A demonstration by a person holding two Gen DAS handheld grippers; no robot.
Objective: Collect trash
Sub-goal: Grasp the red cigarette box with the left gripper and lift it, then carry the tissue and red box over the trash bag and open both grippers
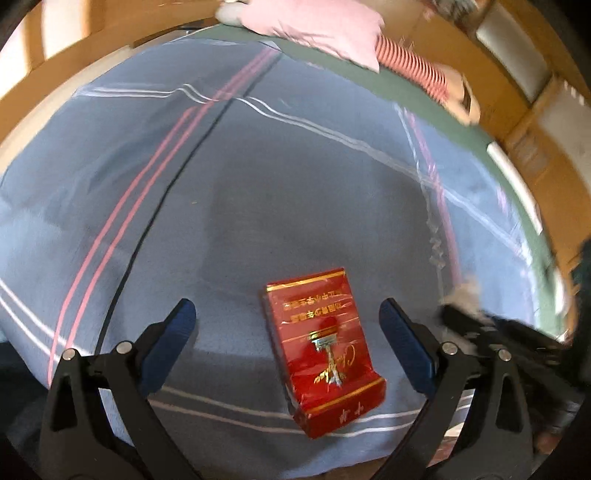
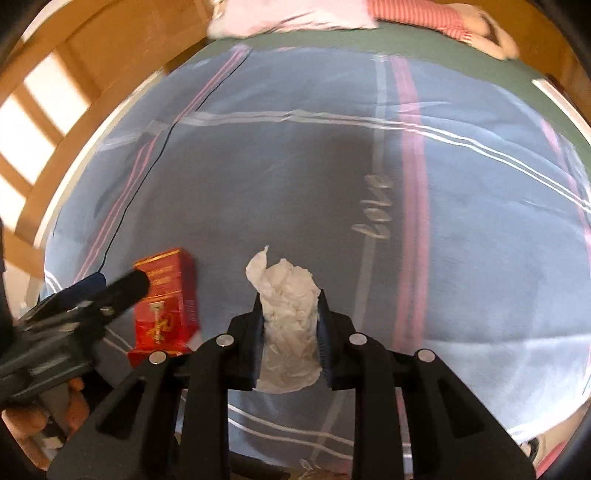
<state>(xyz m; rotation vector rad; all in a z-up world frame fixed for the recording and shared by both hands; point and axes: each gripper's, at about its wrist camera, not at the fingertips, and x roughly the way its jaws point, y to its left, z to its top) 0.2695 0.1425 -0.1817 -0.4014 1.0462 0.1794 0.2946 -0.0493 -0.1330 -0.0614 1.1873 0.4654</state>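
Note:
A red cigarette pack with gold print lies on the blue striped bedsheet. My left gripper is open, its blue-padded fingers on either side of the pack, just above it. The pack also shows in the right wrist view, with the left gripper over it. My right gripper is shut on a crumpled white tissue, held above the sheet. The right gripper and tissue show blurred at the right edge of the left wrist view.
A pink pillow and a red-striped cloth lie at the far end of the bed. A wooden bed frame runs along the left and far sides. The sheet spreads wide to the right.

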